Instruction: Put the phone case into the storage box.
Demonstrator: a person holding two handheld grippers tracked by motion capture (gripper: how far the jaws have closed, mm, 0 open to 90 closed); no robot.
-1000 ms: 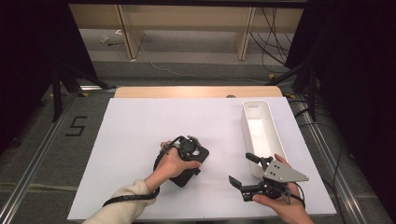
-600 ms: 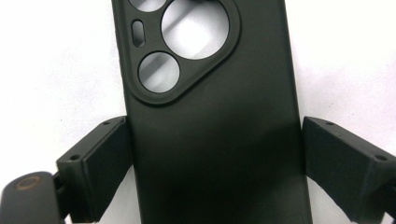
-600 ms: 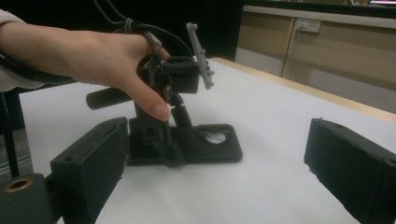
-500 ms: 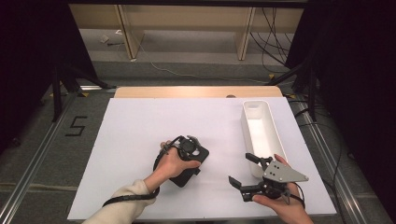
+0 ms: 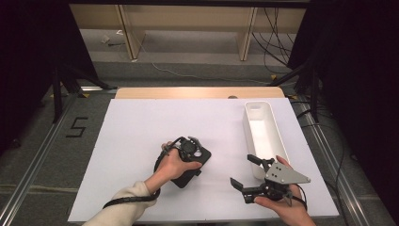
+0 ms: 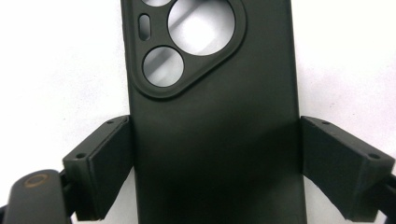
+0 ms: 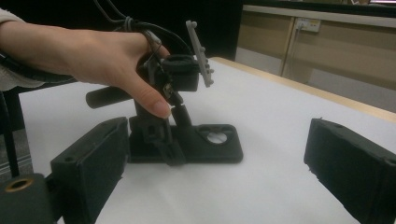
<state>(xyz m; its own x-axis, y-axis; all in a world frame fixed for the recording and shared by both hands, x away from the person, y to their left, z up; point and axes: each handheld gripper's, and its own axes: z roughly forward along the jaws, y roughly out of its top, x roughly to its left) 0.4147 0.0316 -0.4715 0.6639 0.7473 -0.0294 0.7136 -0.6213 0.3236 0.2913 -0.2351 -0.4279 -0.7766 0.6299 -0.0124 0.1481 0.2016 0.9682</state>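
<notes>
I see the white tabletop (image 5: 141, 141) carrying a white tray (image 5: 263, 127) at right. The black phone case (image 6: 210, 116) lies flat at centre; my left tool (image 5: 188, 153) is clamped across its sides. My right tool (image 5: 249, 172) hovers nearby, spread wide, holding nothing.

A table (image 5: 141, 127) is covered by a white sheet, with a strip of bare wood left showing along its far edge. A black phone case (image 5: 192, 162) is laid flat on the sheet, somewhat right of the middle and toward the near side, camera cut-outs facing up. A long white tray (image 5: 259, 127) is set on the sheet near the right edge, running from the far side toward the near one, well apart from the case.
</notes>
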